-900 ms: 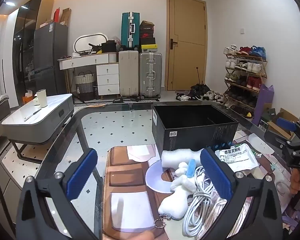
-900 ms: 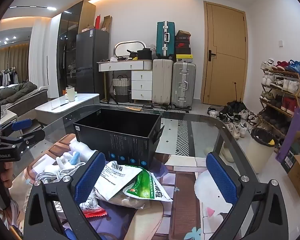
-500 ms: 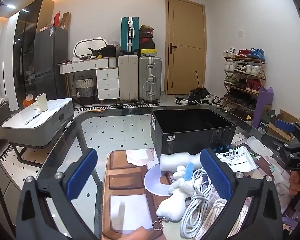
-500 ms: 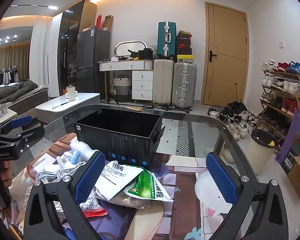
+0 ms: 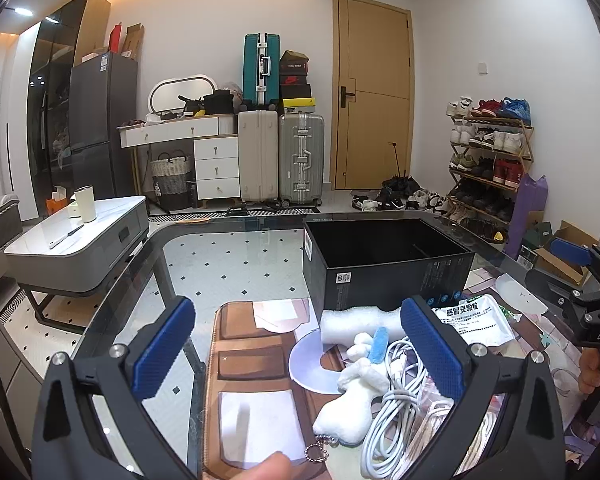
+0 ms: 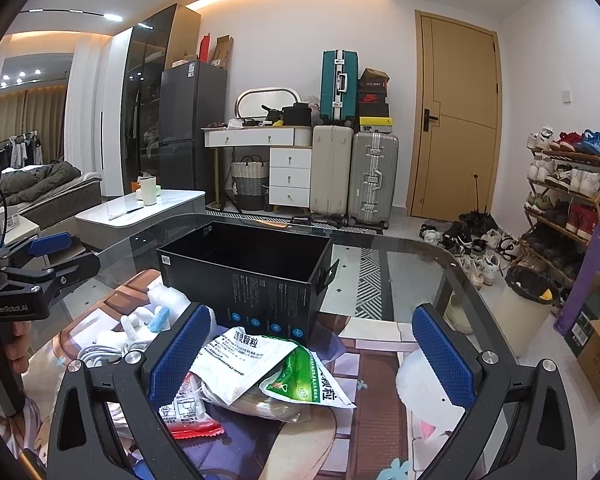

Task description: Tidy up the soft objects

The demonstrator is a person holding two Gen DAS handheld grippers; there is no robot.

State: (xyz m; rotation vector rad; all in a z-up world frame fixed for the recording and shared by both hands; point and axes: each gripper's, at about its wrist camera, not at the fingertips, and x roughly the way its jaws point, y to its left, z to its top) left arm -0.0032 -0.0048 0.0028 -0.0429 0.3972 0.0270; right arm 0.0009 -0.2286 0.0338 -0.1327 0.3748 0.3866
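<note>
Nothing has changed over the last second: both tools hover in place above the glass table [image 5: 228, 240]. Left gripper [image 5: 296, 344] and right gripper [image 6: 306, 350] both stand wide, holding nothing. The soft pile lies untouched near the table's near edge, just before the empty black box [image 5: 384, 268]: plush toy [image 5: 352, 392], foam roll [image 5: 356, 322], white cable [image 5: 396, 412], medicine packet [image 6: 240, 360]. Judged so, sorting has not begun.
</note>
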